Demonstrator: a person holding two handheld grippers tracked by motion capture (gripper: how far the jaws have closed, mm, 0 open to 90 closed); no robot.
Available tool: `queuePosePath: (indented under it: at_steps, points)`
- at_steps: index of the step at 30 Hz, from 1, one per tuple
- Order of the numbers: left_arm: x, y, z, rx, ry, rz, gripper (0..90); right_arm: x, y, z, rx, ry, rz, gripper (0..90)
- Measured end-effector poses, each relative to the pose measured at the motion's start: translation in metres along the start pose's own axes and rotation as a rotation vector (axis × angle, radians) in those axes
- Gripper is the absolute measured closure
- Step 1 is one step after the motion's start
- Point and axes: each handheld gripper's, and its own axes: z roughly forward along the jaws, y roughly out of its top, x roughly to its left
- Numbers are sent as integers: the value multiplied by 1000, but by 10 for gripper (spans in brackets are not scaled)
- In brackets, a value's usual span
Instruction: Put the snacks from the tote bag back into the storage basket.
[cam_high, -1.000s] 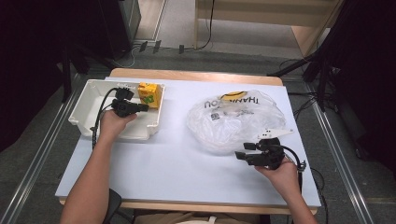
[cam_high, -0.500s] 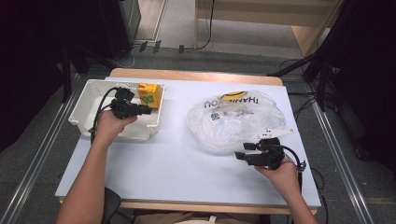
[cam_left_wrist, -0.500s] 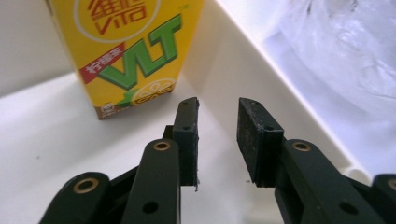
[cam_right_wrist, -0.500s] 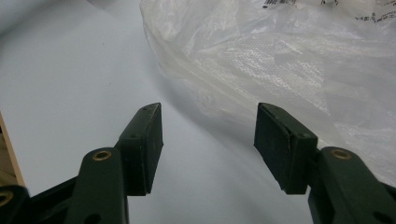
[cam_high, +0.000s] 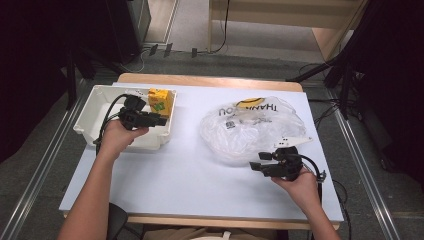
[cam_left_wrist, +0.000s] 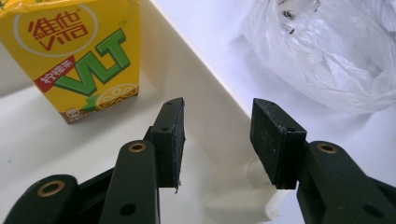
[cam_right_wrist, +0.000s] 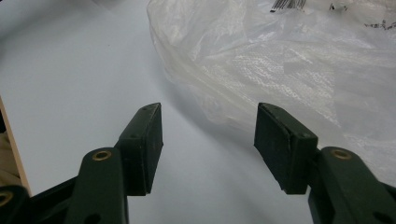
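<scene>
High view: left gripper (cam_high: 162, 121) over white bin (cam_high: 90, 112), carton (cam_high: 161, 101) upright in bin's far right corner; right gripper (cam_high: 256, 166) at bag (cam_high: 252, 127) near edge. Left gripper view: jaws have just been opening, nothing between them, carton (cam_left_wrist: 79, 56) apart. Right gripper view: jaws apart, empty, bag (cam_right_wrist: 289, 60) just beyond.

The high view looks forward and down from the person's edge of the tabletop (cam_high: 190, 180). The left gripper view sits close over the white bin (cam_left_wrist: 219, 93), facing the plastic bag (cam_left_wrist: 327, 56) (shared with the right gripper view, which skims the tabletop).
</scene>
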Motion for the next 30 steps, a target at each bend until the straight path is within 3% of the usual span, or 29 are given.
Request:
queuePosePath:
  at_steps: [12, 30]
  points:
    - [-26, 8, -3, -11, -50, 28, 515, 2, 4, 4, 13, 15, -8, 430]
    - [-63, 17, 15, 7, -81, 117, 471, 4, 4, 4, 15, 19, -17, 430]
